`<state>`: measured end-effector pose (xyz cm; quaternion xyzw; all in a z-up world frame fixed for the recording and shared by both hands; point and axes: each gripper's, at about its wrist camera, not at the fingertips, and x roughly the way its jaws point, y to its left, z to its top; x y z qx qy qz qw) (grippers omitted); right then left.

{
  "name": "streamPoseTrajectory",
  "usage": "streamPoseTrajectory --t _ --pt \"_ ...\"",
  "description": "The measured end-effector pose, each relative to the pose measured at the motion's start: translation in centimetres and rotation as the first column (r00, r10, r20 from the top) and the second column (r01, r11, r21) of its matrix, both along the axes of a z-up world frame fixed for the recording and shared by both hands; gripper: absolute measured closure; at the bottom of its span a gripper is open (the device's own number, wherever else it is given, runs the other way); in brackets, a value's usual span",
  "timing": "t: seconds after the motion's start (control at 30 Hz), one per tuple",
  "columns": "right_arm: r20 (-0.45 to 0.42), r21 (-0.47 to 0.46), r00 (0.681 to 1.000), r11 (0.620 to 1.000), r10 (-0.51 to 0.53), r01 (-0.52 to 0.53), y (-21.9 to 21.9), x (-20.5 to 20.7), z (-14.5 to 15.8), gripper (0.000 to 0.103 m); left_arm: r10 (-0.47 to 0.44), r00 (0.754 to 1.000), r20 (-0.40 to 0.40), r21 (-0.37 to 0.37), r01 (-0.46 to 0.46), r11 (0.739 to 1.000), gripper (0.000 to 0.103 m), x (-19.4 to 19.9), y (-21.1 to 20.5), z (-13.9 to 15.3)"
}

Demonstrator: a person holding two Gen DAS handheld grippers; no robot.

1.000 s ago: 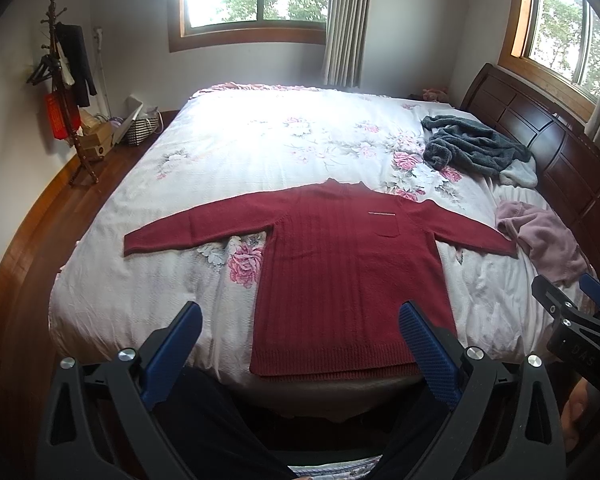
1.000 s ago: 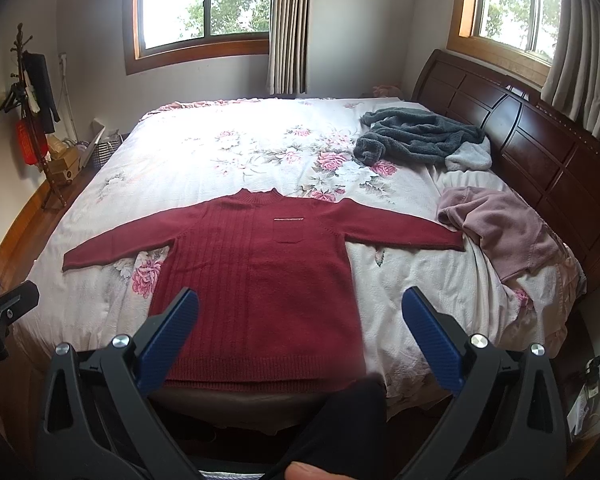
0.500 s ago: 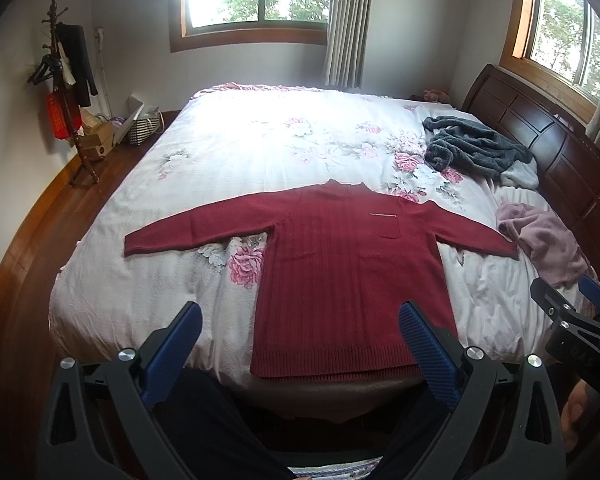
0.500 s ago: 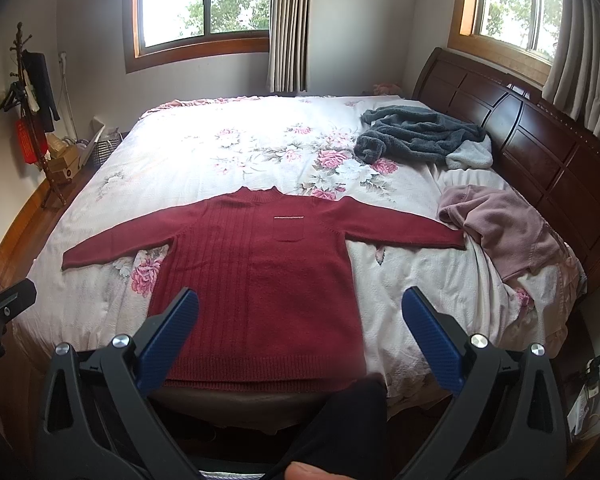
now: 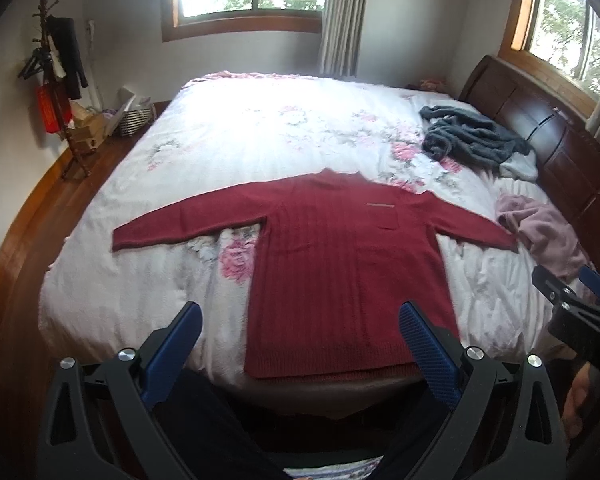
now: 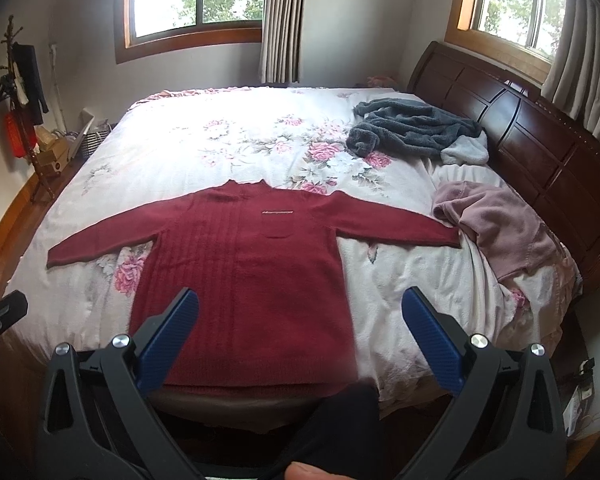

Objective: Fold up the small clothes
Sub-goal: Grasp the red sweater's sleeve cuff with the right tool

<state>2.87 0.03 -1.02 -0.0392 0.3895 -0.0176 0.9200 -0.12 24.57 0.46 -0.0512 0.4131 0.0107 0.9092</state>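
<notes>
We hold both grippers level at the foot of the bed (image 5: pixel 100 288), pointed forward over the spread. Our left gripper (image 5: pixel 300 344) has its blue-padded fingers (image 5: pixel 172 348) spread wide with nothing between them, hanging off the near edge of the mattress and touching no cloth. Our right gripper (image 6: pixel 300 340) matches it: fingers (image 6: pixel 428 340) wide apart, empty, hovering short of the hem. From the left wrist view we catch the right gripper at the far right edge, side by side with us and at about the same height.

The red sweater (image 5: pixel 340 264) lies flat on the floral bedspread, front up, hem toward us at the near edge, collar away, both sleeves stretched straight out to the sides. A small chest pocket (image 6: pixel 278 226) shows on its front.

Further up the bed a grey fleece garment (image 6: pixel 412 126) sits crumpled near the dark wooden headboard (image 6: pixel 540 136), and a pink garment (image 6: pixel 500 228) lies bunched just beside the tip of the sweater's right-hand sleeve. A dark trouser leg (image 6: pixel 340 432) shows below, between the right gripper's fingers.
</notes>
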Motion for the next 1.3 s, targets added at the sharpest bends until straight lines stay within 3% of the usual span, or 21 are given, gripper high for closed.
streamPoseTrajectory --t 0.13,0.33,0.53,0.7,0.83,0.93,1.0,1.03,1.07,1.13,1.17,1.23,1.27,1.3 --pt "0.023 -0.021 1.0 1.0 -0.013 0.013 -0.5 0.9 0.2 0.003 -0.073 0.997 -0.013 -0.048 0.072 0.996 0.004 1.9 -0.6 -1.3" --pt "0.033 -0.035 0.999 0.999 -0.033 0.034 -2.5 3.9 -0.4 0.003 -0.097 0.993 -0.064 -0.074 0.092 0.993 0.004 5.6 -1.6 -3.1" --pt "0.021 -0.054 0.998 0.997 -0.052 0.053 -5.3 8.0 -2.7 0.003 -0.106 0.981 -0.163 -0.202 0.072 0.977 0.004 10.0 -2.1 -7.0" --pt "0.049 0.019 0.996 0.997 -0.074 0.073 -10.4 12.2 -6.5 0.003 -0.101 0.986 -0.135 -0.235 0.067 0.97 0.004 12.6 -2.5 -10.2" --pt "-0.006 0.213 0.991 0.968 -0.136 0.134 -17.1 16.2 -11.3 0.003 -0.13 0.981 -0.142 -0.158 0.107 0.982 0.004 15.0 -4.1 -12.8" --pt "-0.099 0.366 0.962 0.889 -0.255 0.273 -24.9 19.6 -16.5 0.003 -0.158 0.969 -0.188 -0.165 0.128 0.978 0.004 16.7 -5.1 -14.5" --pt "-0.161 0.454 0.934 0.816 -0.32 0.358 -29.1 20.8 -19.2 0.011 -0.162 0.966 -0.202 -0.148 0.133 0.98 0.004 17.3 -5.6 -15.1" --pt "-0.206 0.52 0.911 0.748 -0.358 0.412 -32.3 21.7 -21.4 0.026 -0.166 0.964 -0.205 -0.142 0.139 0.98 0.004 17.6 -5.9 -15.4" --pt "-0.242 0.547 0.893 0.707 -0.379 0.449 -34.3 22.4 -22.8 0.039 -0.171 0.963 -0.207 -0.143 0.143 0.979 0.004 17.9 -6.1 -15.6" --pt "-0.309 0.604 0.859 0.613 -0.408 0.509 -37.8 23.2 -25.5 0.045 -0.18 0.96 -0.215 -0.161 0.147 0.976 0.004 18.3 -6.4 -16.0" --pt "-0.339 0.651 0.838 0.536 -0.428 0.537 -40.1 23.6 -27.3 0.046 -0.186 0.956 -0.225 -0.173 0.149 0.974 0.004 18.6 -6.6 -16.4" --pt "-0.372 0.705 0.809 0.428 -0.455 0.565 -43.3 24.3 -29.6 0.051 -0.196 0.95 -0.241 -0.19 0.152 0.97 0.004 19.1 -6.5 -16.9" --pt "-0.379 0.753 0.801 0.349 -0.463 0.558 -45.6 25.0 -31.1 0.053 -0.202 0.948 -0.246 -0.205 0.153 0.967 0.004 19.3 -6.5 -17.1" --pt "-0.38 0.768 0.796 0.32 -0.47 0.555 -46.3 25.3 -31.6 0.053 -0.208 0.947 -0.245 -0.23 0.151 0.961 0.004 19.4 -6.4 -17.4"
